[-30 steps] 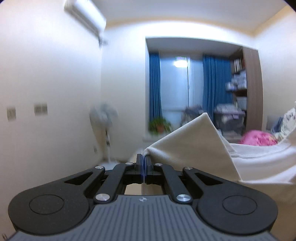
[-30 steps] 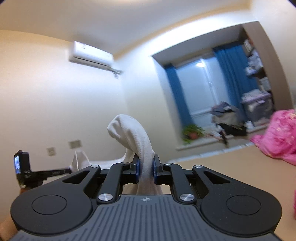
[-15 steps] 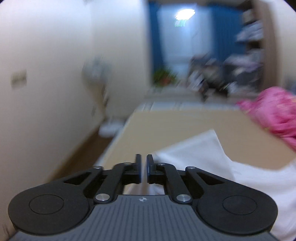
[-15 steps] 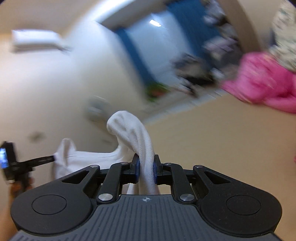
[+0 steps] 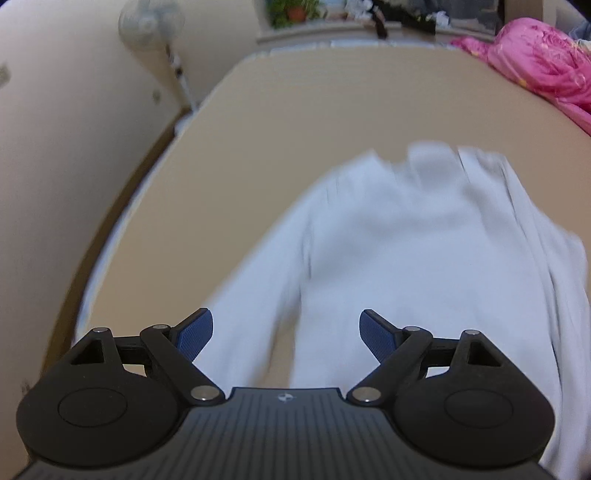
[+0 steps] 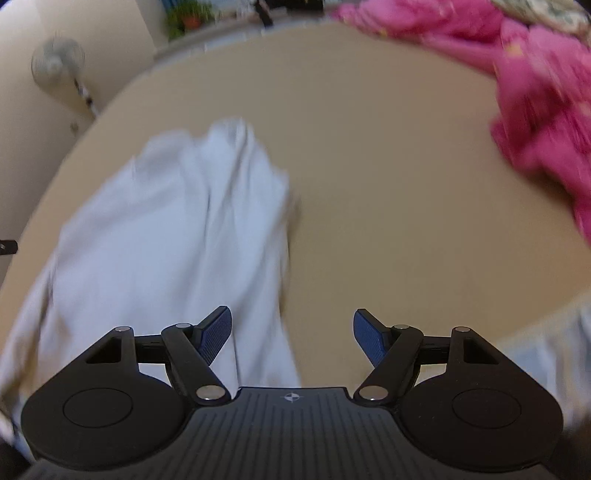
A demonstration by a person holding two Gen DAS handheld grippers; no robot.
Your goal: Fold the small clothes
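A white garment (image 5: 388,251) lies spread on the tan surface (image 5: 332,96), blurred by motion. In the left wrist view my left gripper (image 5: 286,334) hangs just above its near part, jaws opening wide, with cloth below them but no pad pressing on it. In the right wrist view the same white garment (image 6: 177,236) stretches to the left. My right gripper (image 6: 291,332) is also opening; its left pad stands over the cloth's right edge and its right pad over bare surface. Neither gripper holds anything.
A pink blanket (image 6: 535,103) is heaped at the far right of the surface, also seen as the pink blanket (image 5: 543,62). A standing fan (image 5: 155,26) is by the wall at the left edge. A potted plant (image 5: 291,11) sits on the far sill.
Both grippers swung down from level to face the surface. Each was shut on the white cloth, then opened and let it go; the garment dropped onto the tan surface.
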